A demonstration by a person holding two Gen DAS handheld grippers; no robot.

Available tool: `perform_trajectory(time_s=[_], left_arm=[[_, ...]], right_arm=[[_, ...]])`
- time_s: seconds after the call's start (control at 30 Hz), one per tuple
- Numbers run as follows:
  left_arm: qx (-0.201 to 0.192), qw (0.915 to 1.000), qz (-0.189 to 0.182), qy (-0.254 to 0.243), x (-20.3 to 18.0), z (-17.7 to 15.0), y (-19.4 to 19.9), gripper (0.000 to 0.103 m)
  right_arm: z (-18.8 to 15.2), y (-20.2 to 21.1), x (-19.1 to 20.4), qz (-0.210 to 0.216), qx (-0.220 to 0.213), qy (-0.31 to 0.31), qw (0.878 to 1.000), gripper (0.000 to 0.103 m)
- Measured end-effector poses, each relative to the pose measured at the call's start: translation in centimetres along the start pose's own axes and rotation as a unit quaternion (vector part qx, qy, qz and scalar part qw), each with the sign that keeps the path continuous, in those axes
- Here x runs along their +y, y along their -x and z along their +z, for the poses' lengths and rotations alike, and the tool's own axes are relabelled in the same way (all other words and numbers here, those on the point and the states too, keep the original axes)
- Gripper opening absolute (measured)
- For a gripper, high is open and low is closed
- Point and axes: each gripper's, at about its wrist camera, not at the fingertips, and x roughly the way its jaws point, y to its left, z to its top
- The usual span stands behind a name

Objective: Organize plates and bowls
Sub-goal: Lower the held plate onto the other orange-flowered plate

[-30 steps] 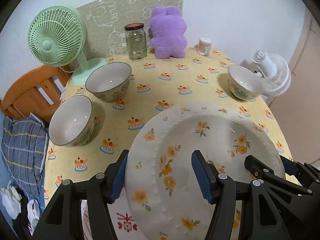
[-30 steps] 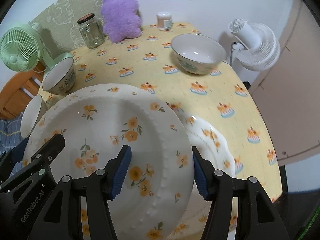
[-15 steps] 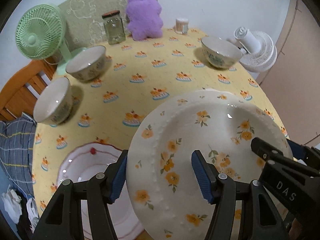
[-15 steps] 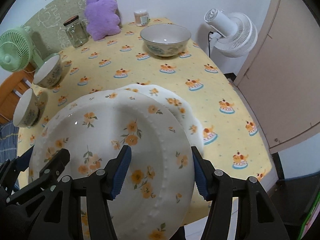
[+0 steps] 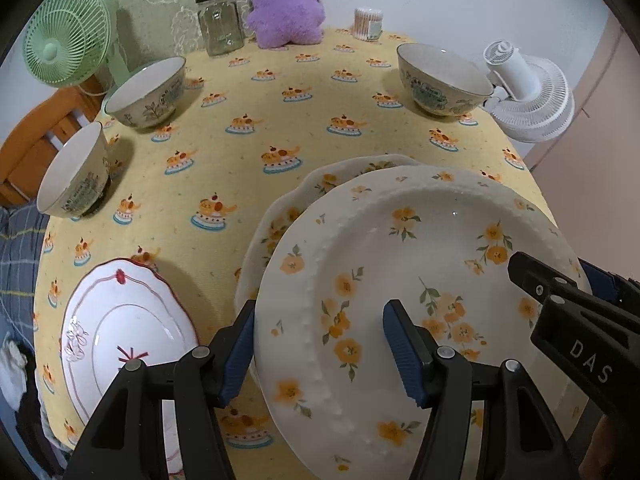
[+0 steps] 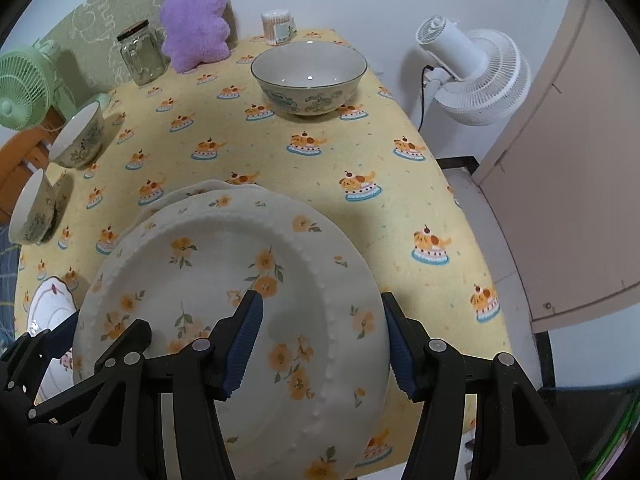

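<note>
A floral plate is held off the table between both grippers: the left gripper is pinched on its left rim, one pad under the edge and one on the face, and the right gripper is clamped likewise on its right rim. The plate is poised just above a second plate lying on the cloth, whose scalloped edge shows beyond it. Stacking is judged to be under way but not finished, since the held plate is not yet seen resting. A red-trimmed plate is left alone at the near left corner. Three bowls are unstacked: two near each other at the left, one well apart at the far right. Most of the task is therefore left.
</note>
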Motion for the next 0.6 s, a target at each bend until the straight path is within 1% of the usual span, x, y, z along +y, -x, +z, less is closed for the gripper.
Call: perform_trajectory(time_s=[0.3,0.6], left_arm=[[0.018,0.9987,0.009,0.047,-0.5,0.0,-1.5,0.064],[0.027,0.9967,0.021,0.073,-1.2,-0.3,-2.5,0.064]], right_arm=[[1.4,-1.6,-0.5,0.019,0.010,0.032,0.999,0.062],[1.3,-2.5,-1.1,0.032,0.016,0.050,0.998,0.062]])
